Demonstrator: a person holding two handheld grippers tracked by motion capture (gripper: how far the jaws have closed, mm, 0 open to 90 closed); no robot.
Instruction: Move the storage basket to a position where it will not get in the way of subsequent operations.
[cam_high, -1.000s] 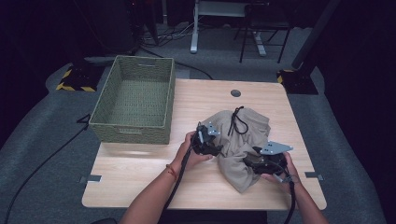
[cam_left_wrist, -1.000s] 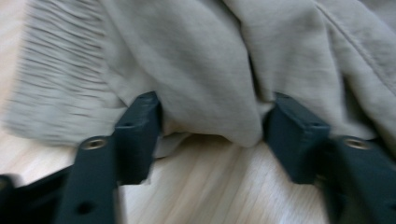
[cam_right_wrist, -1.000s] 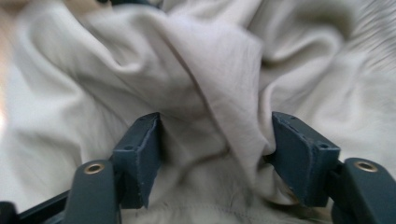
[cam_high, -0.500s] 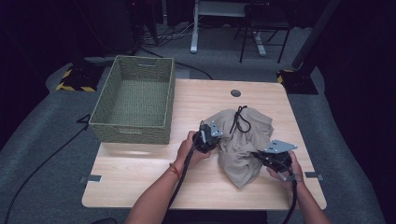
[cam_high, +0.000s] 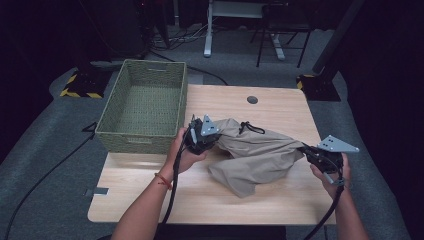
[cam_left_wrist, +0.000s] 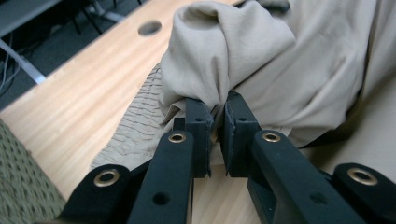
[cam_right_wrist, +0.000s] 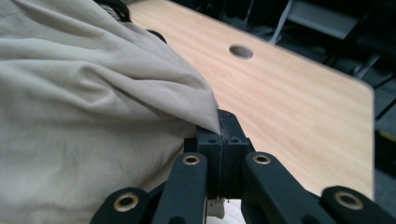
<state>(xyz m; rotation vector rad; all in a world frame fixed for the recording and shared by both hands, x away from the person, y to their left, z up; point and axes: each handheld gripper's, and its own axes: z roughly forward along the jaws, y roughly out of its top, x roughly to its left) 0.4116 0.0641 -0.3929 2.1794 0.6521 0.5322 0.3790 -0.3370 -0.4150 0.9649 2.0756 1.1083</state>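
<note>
A crumpled beige garment (cam_high: 260, 155) with a black drawstring (cam_high: 250, 127) stretches across the wooden table (cam_high: 150, 195). My left gripper (cam_high: 216, 137) has just been closing its jaws and pinches the cloth's left end. In the left gripper view the gathered fabric (cam_left_wrist: 280, 60) is squeezed between the pads of that gripper (cam_left_wrist: 218, 112). My right gripper (cam_high: 306, 150) holds the garment's right end, raised a little off the table. In the right gripper view its jaws (cam_right_wrist: 219, 126) are pressed together on a thin fold of the cloth (cam_right_wrist: 84, 93).
A green woven basket (cam_high: 142, 135) stands empty at the table's left, close behind my left hand. A round cable hole (cam_high: 252, 99) lies near the far edge. Bare wood shows at the front and far right. Chair legs and cables sit on the floor beyond.
Both grippers closed on the garment, then rose and drew apart. The bunched cloth is now pulled out long between them, and the right hand has gone further right.
</note>
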